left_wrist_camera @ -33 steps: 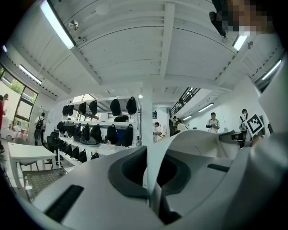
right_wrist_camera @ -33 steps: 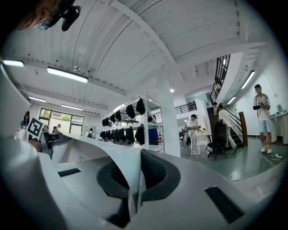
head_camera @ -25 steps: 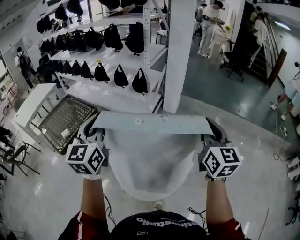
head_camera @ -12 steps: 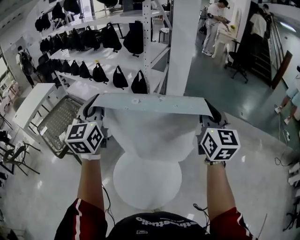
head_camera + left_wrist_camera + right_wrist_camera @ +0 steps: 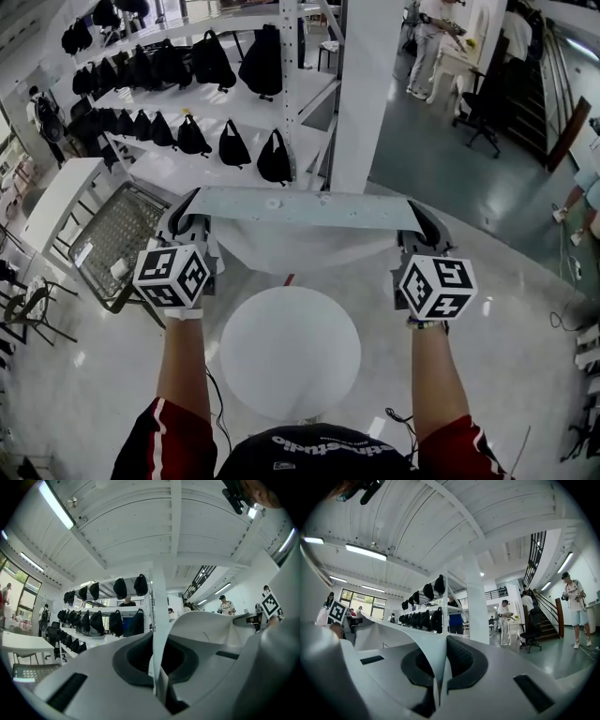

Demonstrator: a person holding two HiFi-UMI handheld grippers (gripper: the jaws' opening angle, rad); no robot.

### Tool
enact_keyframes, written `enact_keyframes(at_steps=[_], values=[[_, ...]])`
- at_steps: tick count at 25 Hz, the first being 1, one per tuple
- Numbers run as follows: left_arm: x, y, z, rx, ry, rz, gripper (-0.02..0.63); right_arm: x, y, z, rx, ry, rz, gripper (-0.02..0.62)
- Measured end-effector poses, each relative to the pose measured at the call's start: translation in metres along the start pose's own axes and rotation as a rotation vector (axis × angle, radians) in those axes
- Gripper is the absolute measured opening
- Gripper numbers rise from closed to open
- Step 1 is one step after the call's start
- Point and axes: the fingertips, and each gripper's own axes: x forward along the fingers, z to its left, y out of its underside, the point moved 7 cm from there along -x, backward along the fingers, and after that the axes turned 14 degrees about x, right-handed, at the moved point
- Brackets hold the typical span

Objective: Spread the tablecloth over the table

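Observation:
A pale tablecloth [image 5: 300, 208] is stretched taut between my two grippers, and its lower part sags beyond the far rim of a round white table [image 5: 291, 361]. The tabletop lies bare below my arms. My left gripper [image 5: 185, 223] is shut on the cloth's left corner, and that cloth shows as a thin fold [image 5: 157, 660] pinched between its jaws. At the other corner my right gripper [image 5: 421, 230] is shut on a second fold [image 5: 437, 667]. Both grippers point roughly level, away from my body.
White shelves with several black bags [image 5: 192, 136] stand ahead on the left. A white pillar [image 5: 361, 103] rises just past the cloth. A wire cart [image 5: 117, 246] sits at the left. People, a desk and an office chair [image 5: 483, 112] are at the far right.
Both grippers have moved away from my body with the cloth. The cloth has slid off the round table, whose top now shows bare.

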Motion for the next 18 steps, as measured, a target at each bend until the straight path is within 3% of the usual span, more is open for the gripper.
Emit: enact_keyframes(at_steps=[7,18], values=[[-0.019,0.041,-0.009,-0.024,0.024,0.072,0.017,-0.012,0.040,0.000,0.027,0.011,0.083,0.026],[-0.095,0.069,-0.012,-0.060,0.078,0.164,0.017,-0.077,0.085,0.035,0.084,0.024,0.157,0.026]])
